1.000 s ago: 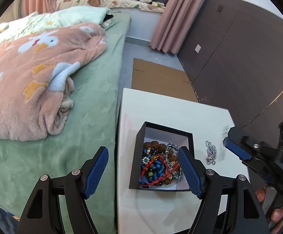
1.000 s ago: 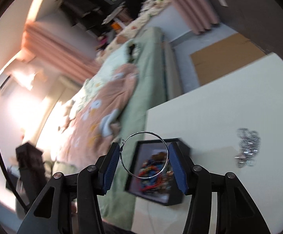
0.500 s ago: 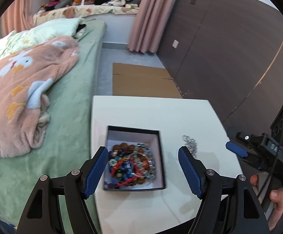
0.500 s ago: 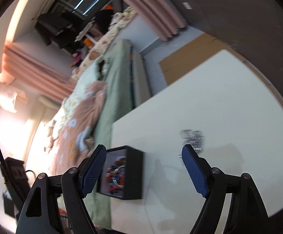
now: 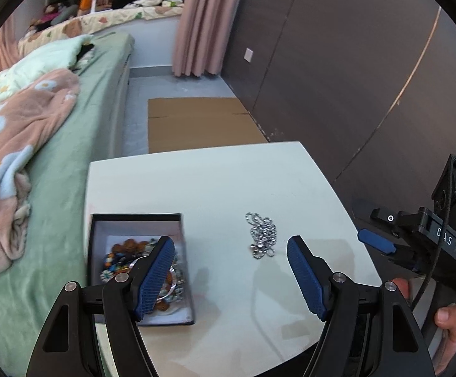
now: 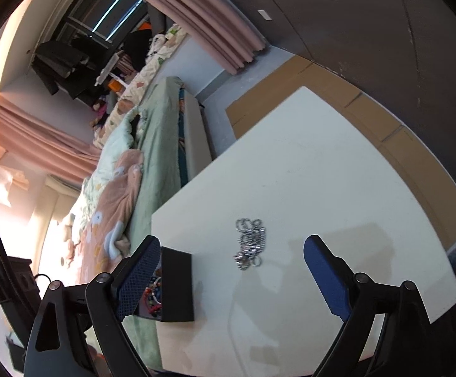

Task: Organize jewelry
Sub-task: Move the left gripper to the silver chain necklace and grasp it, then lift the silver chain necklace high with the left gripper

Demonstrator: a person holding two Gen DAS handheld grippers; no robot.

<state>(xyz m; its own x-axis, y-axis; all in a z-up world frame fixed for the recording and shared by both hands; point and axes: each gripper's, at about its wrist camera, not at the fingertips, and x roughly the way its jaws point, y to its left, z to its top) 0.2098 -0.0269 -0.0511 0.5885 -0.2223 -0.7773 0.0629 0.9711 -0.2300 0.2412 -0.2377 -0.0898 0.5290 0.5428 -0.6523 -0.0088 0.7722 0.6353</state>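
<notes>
A silver chain (image 6: 249, 242) is seen heaped on the white surface (image 6: 338, 182), ahead of the empty right tongs (image 6: 231, 276), whose jaws have just been opening. The left tongs (image 5: 231, 275) are held apart beside the black box (image 5: 182, 229) of beads.

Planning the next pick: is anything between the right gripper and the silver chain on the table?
Nothing visible: bare white table lies between the open, empty right gripper and the silver chain. The black jewelry box sits off to the side.
</notes>
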